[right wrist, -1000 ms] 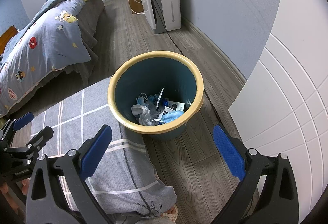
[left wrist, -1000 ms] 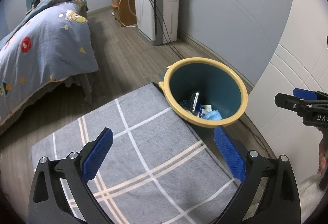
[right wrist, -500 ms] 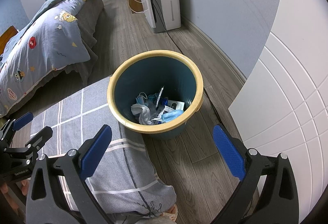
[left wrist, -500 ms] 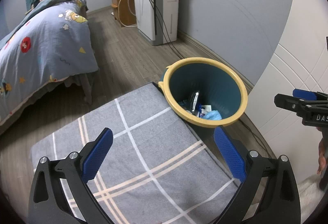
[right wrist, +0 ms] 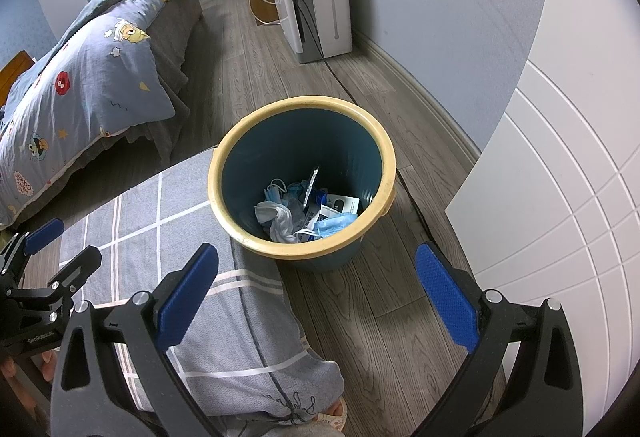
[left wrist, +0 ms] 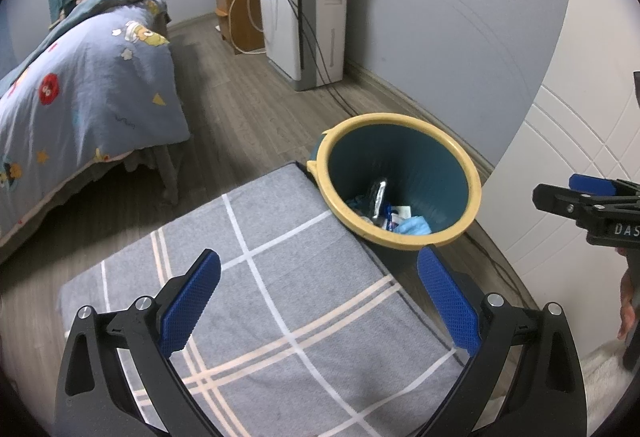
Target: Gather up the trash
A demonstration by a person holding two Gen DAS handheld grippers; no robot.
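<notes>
Left gripper (left wrist: 318,297), right gripper (right wrist: 316,295): jaws wide apart, empty. Bin (right wrist: 374,133) ahead of right jaws, between them. Trash (right wrist: 306,209) at bottom: masks, wrappers, probably tissue; light, soft, crushable. Pinch bunched fold.

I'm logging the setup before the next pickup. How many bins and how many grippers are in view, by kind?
Bin: 1
Grippers: 2, the left gripper and the right gripper, both open and empty
Total: 3
</notes>
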